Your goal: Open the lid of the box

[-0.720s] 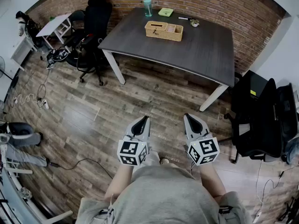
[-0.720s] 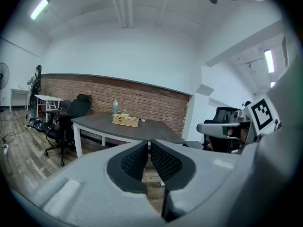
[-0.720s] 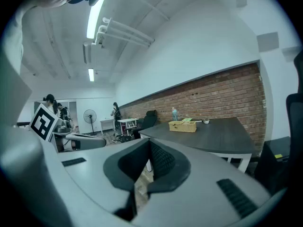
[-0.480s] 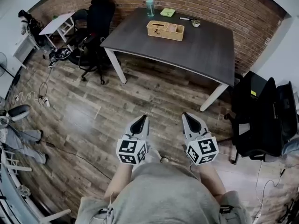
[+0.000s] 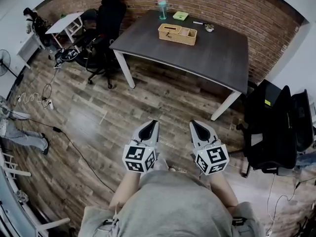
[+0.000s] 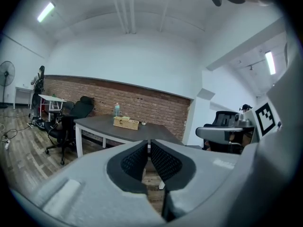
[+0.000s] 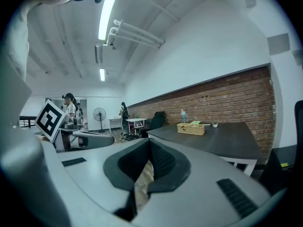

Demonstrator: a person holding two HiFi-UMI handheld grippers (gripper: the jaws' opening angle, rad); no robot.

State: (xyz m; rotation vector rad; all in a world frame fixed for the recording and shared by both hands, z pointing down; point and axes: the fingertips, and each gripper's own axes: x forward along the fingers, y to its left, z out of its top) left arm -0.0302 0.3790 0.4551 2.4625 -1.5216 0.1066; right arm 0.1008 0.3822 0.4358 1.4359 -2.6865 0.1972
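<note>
A tan wicker box [image 5: 177, 33] with its lid down sits near the far side of the dark table [image 5: 212, 58]; it shows small in the left gripper view [image 6: 126, 122] and the right gripper view [image 7: 191, 128]. My left gripper [image 5: 152, 126] and right gripper [image 5: 194, 126] hang side by side close to my body, over the wooden floor and well short of the table. Both are shut with nothing between the jaws [image 6: 147, 148] [image 7: 149, 148].
A teal bottle [image 5: 162, 7], a green pad [image 5: 180, 15] and small items lie behind the box. Black office chairs [image 5: 101, 38] and a small white table [image 5: 64, 23] stand at the left. Black bags [image 5: 276, 127] sit at the right. Cables [image 5: 44, 95] trail on the floor.
The view has shifted slightly forward, so the table sits a little closer. Both grippers keep their place and stay shut. The person's legs at the left edge have moved away.
</note>
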